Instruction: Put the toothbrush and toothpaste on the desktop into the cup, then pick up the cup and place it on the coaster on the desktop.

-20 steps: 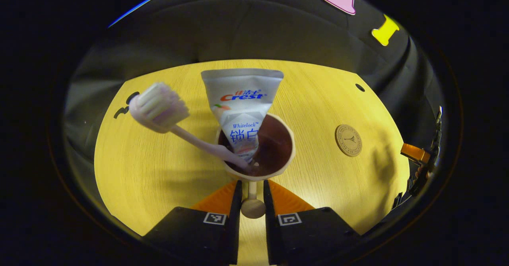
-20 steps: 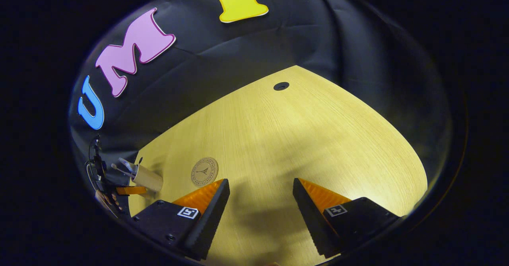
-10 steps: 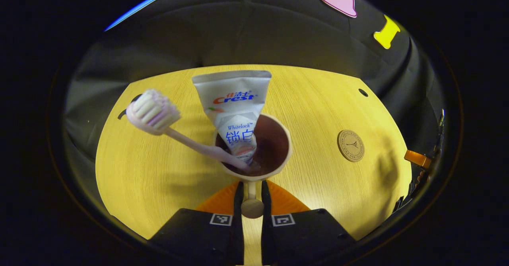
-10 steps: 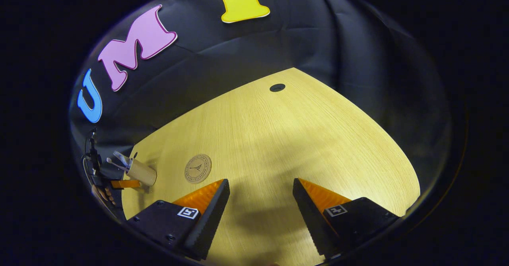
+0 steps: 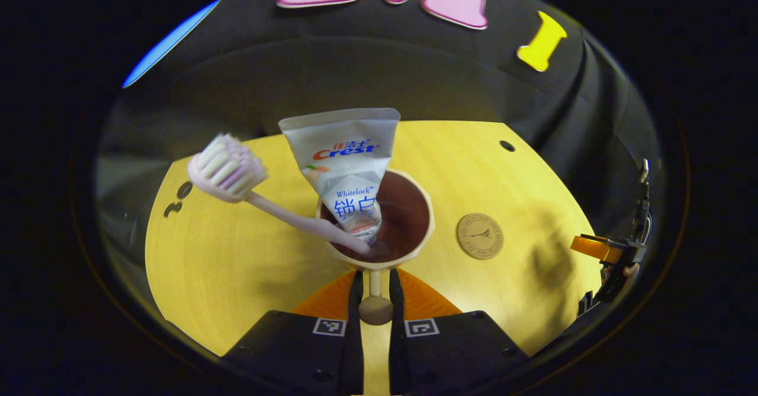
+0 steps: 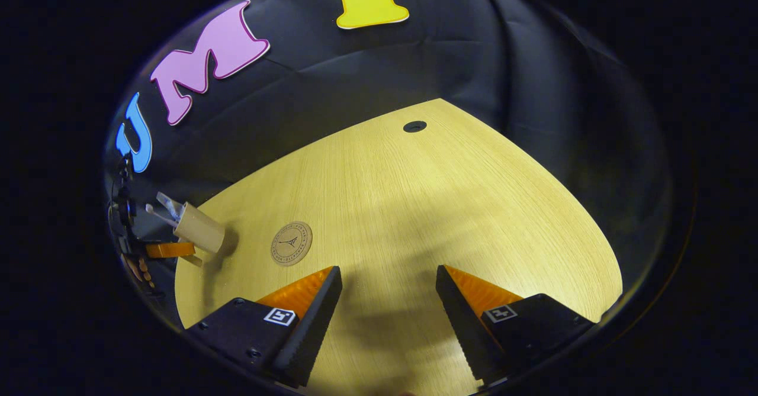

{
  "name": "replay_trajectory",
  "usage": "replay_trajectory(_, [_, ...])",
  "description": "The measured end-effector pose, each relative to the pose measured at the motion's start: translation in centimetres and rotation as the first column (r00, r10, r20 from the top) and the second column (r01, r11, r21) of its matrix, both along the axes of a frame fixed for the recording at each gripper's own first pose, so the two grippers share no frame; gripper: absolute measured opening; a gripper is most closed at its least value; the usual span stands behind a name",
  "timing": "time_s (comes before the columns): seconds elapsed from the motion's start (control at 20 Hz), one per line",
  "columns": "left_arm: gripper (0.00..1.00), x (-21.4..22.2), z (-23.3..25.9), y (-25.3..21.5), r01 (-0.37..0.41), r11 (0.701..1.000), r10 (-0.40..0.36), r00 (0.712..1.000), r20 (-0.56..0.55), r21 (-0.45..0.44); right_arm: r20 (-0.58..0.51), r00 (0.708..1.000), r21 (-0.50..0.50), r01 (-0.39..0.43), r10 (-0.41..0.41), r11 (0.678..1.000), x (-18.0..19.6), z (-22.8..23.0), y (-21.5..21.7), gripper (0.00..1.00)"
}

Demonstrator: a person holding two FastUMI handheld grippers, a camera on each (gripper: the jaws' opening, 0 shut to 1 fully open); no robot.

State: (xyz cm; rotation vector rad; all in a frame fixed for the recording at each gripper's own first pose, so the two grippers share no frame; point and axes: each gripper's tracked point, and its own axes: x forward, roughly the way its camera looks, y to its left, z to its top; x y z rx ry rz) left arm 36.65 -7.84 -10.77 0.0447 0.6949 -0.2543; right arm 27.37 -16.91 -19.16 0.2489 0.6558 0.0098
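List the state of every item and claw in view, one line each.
Cup: held by its handle, carried above the desk.
Toothbrush: in cup, head up, leaning.
Toothpaste: in cup, upright.
Coaster: bare, flat on desk.
Left claw: shut on cup handle.
Right claw: open, empty.

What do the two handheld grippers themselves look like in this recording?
Both the left gripper and the right gripper have two wedge-shaped fingers that taper to narrow tips. Each finger carries a small square black-and-white coded tag on its upper face. The inner faces of the right gripper's fingers are toothed.
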Motion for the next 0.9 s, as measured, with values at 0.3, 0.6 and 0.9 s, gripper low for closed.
replay_trajectory(0.3, [0.21,0.4,-0.6,-7.8,0.132,0.991,-0.132,0.991,-0.015,-0.008,-0.015,1.0,-0.003,-0.008,0.008,1.0,-0.6,-0.5,-0.3,0.98])
replay_trajectory(0.6, [0.21,0.2,-2.3,-12.5,0.214,0.977,-0.214,0.975,-0.053,0.005,-0.004,1.0,-0.016,0.007,-0.007,1.0,-2.0,-0.3,-1.8,0.98])
replay_trajectory(0.9, [0.22,0.4,-3.7,-14.9,0.286,0.957,-0.281,0.956,-0.085,0.056,0.016,1.0,-0.019,0.019,-0.019,1.0,-2.1,0.1,-2.4,0.98])
